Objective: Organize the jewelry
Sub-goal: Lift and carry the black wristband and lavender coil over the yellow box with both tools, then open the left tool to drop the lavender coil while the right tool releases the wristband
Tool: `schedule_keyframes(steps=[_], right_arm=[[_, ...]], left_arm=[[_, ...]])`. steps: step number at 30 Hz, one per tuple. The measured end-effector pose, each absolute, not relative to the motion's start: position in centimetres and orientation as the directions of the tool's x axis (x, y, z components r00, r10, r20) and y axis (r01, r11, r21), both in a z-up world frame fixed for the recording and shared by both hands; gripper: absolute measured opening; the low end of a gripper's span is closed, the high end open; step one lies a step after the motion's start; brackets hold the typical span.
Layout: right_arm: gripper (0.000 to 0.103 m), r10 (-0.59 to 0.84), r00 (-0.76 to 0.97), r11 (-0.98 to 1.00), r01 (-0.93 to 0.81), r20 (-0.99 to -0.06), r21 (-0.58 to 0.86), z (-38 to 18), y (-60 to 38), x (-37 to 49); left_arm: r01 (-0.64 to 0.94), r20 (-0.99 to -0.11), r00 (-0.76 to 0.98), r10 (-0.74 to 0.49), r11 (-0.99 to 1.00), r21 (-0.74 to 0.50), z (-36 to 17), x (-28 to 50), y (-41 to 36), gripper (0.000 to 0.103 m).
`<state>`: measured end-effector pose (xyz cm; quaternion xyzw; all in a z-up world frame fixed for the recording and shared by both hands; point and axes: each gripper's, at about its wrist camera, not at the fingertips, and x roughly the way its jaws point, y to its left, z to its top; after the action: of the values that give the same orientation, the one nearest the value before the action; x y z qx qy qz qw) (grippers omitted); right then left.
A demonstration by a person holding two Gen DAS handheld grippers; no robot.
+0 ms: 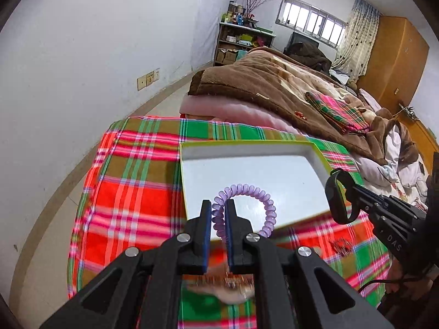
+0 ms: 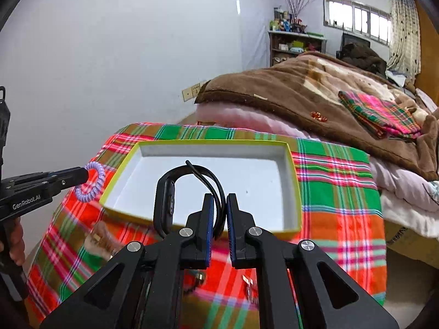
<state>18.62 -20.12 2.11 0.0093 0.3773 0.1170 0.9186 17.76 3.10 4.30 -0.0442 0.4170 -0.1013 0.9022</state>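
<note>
Jewelry box (image 2: 290,150) beside "GenRobot.AI"-marked left gripper (image 2: 87,175).

"GenRobot.AI" — left gripper (image 2: 87,175), "DAS" — right gripper (image 1: 346,185)

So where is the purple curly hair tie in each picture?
Left wrist view: the purple spiral hair tie is low in the middle, pinched in the left gripper.
Right wrist view: it is at the left edge, on the tip of that same gripper.
Shared landmark: the white tray with the yellow-green rim, on the plaid cloth.
</note>
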Motion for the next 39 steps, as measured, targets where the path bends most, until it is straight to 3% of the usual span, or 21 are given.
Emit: schedule_keyframes(steps=[9, 19, 39], right_arm=[[0.009, 0.215, 0.631, 0.973, -0.207, -0.745, 0.106, -0.5, -18.8, 24.5], [0.009, 0.196, 0.576, 0.975, -0.199, -0.794, 0.097, -3.2, -17.9, 28.6], [0.009, 0.156, 0.554, 0.981, -0.185, -0.818, 0.062, -4.6, -17.3, 30.4]], left_arm=[[0.147, -0.773, 0.589, -0.236, 0.972, -0.185, 2.3, 23.0, 2.5, 0.010], [0.152, -0.820, 0.540, -0.191, 0.980, -0.128, -0.4, 26.2, 1.6, 0.010], [0.158, -0.862, 0.473, -0.183, 0.980, -0.121, -3.0, 27.9, 1.6, 0.010]])
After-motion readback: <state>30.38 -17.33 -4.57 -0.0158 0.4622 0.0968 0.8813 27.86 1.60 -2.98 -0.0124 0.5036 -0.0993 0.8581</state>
